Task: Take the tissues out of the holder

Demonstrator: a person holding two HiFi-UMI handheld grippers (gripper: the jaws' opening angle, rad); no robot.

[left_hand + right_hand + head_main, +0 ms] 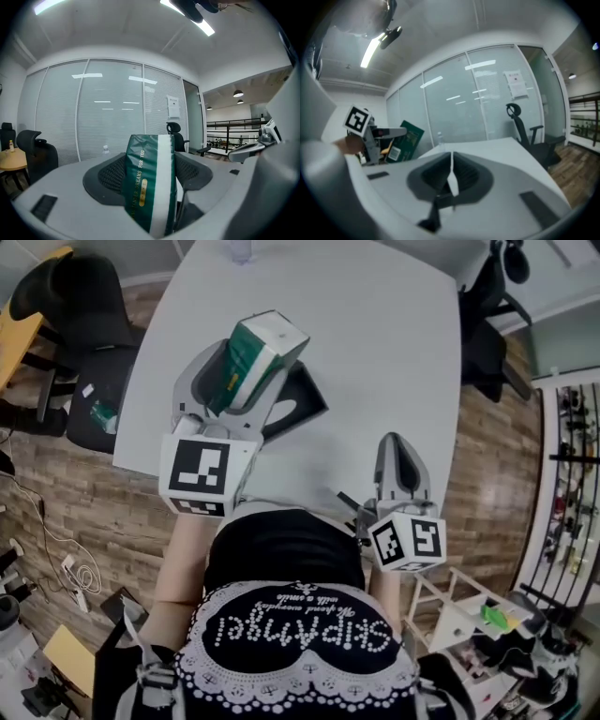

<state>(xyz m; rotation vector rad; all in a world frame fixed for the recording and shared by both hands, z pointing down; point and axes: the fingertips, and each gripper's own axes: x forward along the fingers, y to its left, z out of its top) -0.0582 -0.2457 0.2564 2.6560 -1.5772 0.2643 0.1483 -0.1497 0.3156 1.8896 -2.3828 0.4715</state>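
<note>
My left gripper (251,373) clamped on green tissue pack (150,183) | only head view shows black holder (302,405) beside it on white table (375,343) | my right gripper (451,177): jaws together, empty

The left tool (246,371) is held up ahead of the body, its jaws clamped on a tissue pack (267,341). The right tool (398,451) sits lower by the waist, jaws pressed together and empty.

A white counter (375,352) stands on wood-plank flooring (84,512), black office chairs (80,315) at its sides; tall glass partition walls (112,112) with blinds line the room beneath bright ceiling strip lights (206,27).
</note>
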